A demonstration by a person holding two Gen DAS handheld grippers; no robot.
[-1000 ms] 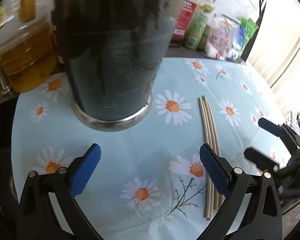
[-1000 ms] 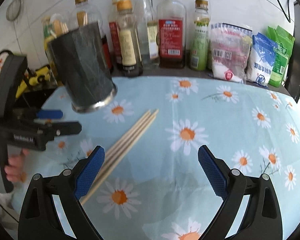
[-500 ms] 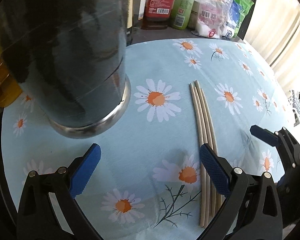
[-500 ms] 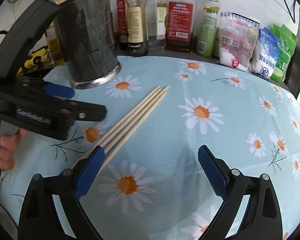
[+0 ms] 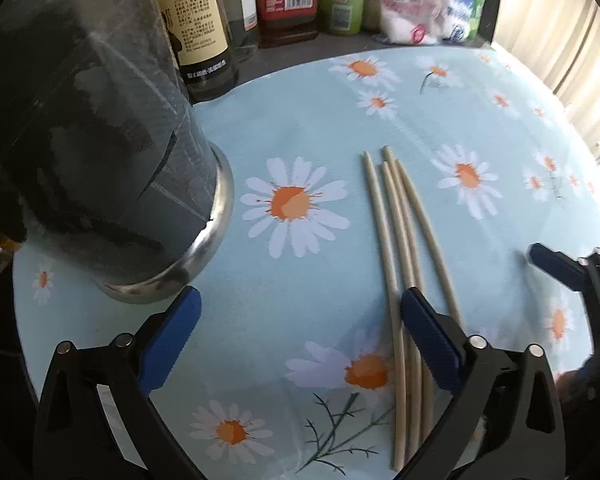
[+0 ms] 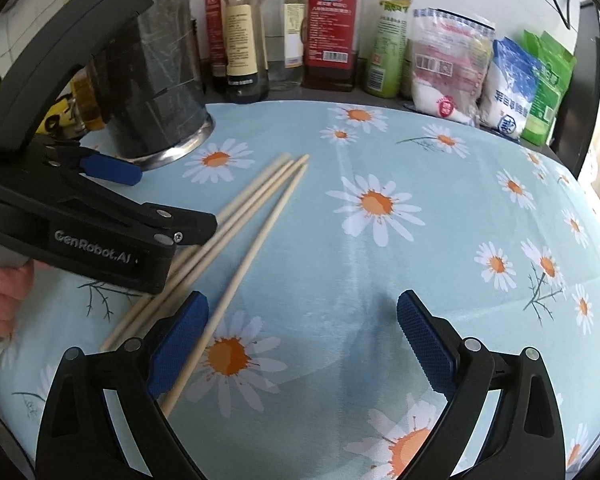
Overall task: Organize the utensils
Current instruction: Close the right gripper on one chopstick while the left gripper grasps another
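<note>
The surface, under its daisy-print cloth, carries a row of bottles and packets along the 12 o'clock edge. Toward 10 o'clock in the right wrist view stands a dark holder cup with a shiny metal base, upright. Four chopsticks lie loose beside it, fanned slightly, tips pointing toward 12 o'clock in the left view. The left tool hangs low, jaws spread wide and empty, its right pad over the sticks. The right tool is likewise wide and empty, its left pad just beside the outermost stick. I'd say picking up hasn't begun; next, one tool must straddle a stick and pinch it, then carry it to the cup.
</note>
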